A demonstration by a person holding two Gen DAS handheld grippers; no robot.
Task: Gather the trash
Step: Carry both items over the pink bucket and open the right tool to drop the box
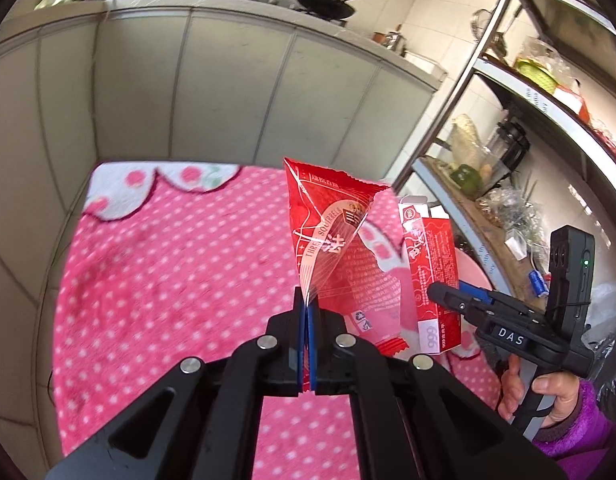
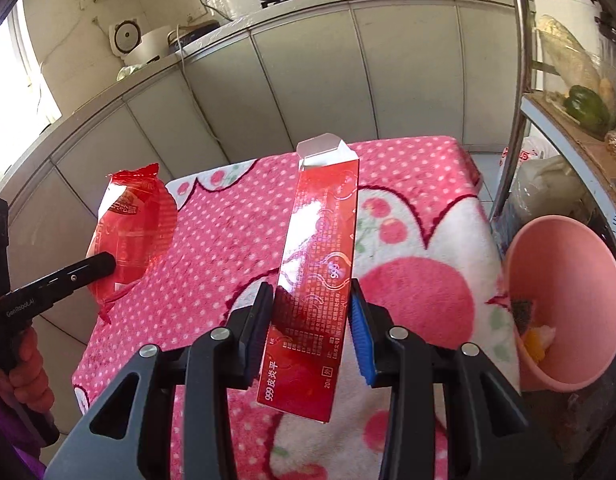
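My left gripper (image 1: 306, 312) is shut on a red snack wrapper (image 1: 331, 236) and holds it upright above the pink dotted blanket (image 1: 168, 272). The wrapper also shows at the left of the right wrist view (image 2: 132, 236). My right gripper (image 2: 311, 308) is shut on a long red 999 carton (image 2: 319, 264) with its top flap open, held above the blanket (image 2: 423, 240). In the left wrist view the carton (image 1: 431, 272) and the right gripper (image 1: 439, 294) are at the right. A pink bin (image 2: 567, 312) with some scraps inside stands to the right of the table.
Grey kitchen cabinets (image 1: 228, 88) with pans on top stand behind the table. A metal shelf rack (image 2: 519, 80) with vegetables and bags stands at the right, close to the bin. The blanket covers the whole tabletop.
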